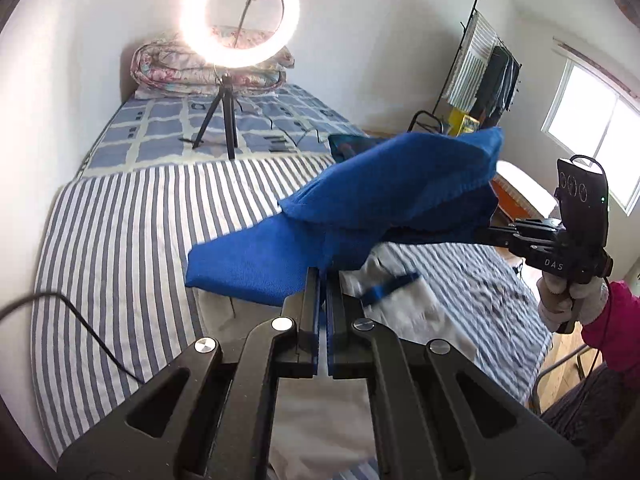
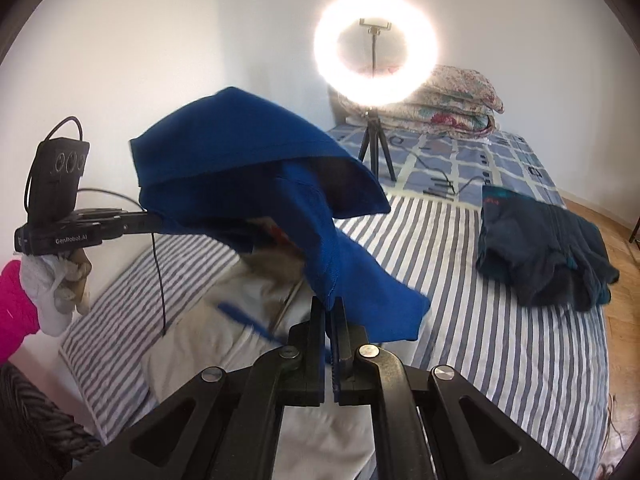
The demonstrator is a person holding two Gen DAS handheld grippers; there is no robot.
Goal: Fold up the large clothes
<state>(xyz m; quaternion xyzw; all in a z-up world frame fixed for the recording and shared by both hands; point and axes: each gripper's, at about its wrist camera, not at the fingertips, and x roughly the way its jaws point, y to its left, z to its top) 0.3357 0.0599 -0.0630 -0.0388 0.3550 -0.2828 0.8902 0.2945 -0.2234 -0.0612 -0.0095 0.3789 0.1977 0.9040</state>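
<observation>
Only my left camera shows the window [image 1: 592, 120] and the clothes rack [image 1: 486, 68] with hanging garments at the far wall, and it shows my right gripper [image 1: 486, 234] from the side, held by a hand [image 1: 568, 300] in a pale glove with a pink sleeve [image 1: 616, 320] behind it. Only my right camera shows the dark folded garment [image 2: 540, 248] that lies on the striped sheet [image 2: 500, 300] well apart from my work, and there my left gripper [image 2: 154, 222] comes in from the left edge with its cable hanging down. Both cameras see the ring light [image 1: 240, 12] on its tripod, standing on the bed in front of a stack of flowered quilts [image 1: 180, 68]. The blue garment [image 1: 360, 208] is thick and knitted, a strong blue colour, and it is lifted in the air above a pale cloth [image 2: 208, 344] on the bed; it hangs between my two grippers in loose folds, one flap standing up above the rest. My left jaws are closed tight on one edge of it, with blue cloth visible in the narrow slit between the pads. My right jaws are also closed fully on another edge of the same garment. Both grippers point downward and forward over the bed, apart from each other, with the garment spread between them.
</observation>
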